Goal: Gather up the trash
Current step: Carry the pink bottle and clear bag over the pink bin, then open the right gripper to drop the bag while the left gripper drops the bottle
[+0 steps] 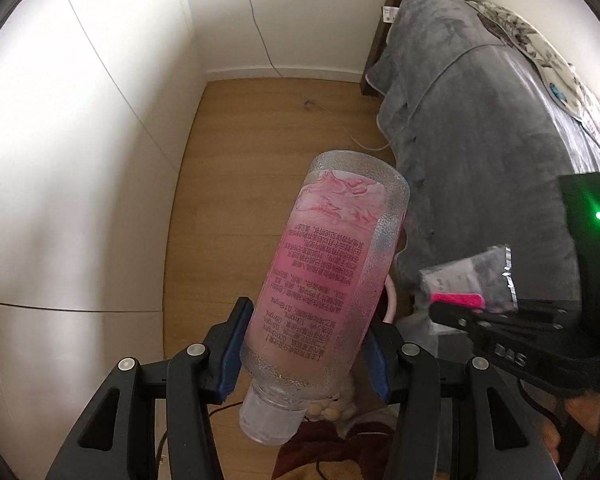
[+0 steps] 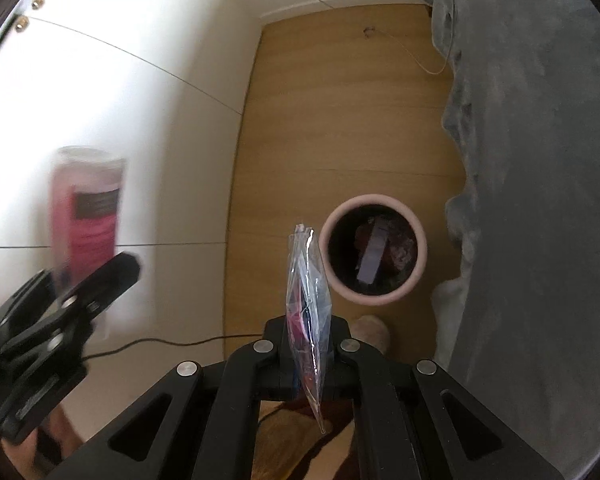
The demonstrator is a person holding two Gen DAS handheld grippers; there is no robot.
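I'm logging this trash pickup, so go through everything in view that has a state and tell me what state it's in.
Left hand-held gripper: shut on the bottle.
Bottle: held, tilted, cap end toward the camera, cap on.
Right hand-held gripper: shut on the plastic wrapper.
Plastic wrapper: held edge-on, sticking out toward the bin.
Pink trash bin: upright on the floor, open-topped, trash already inside.
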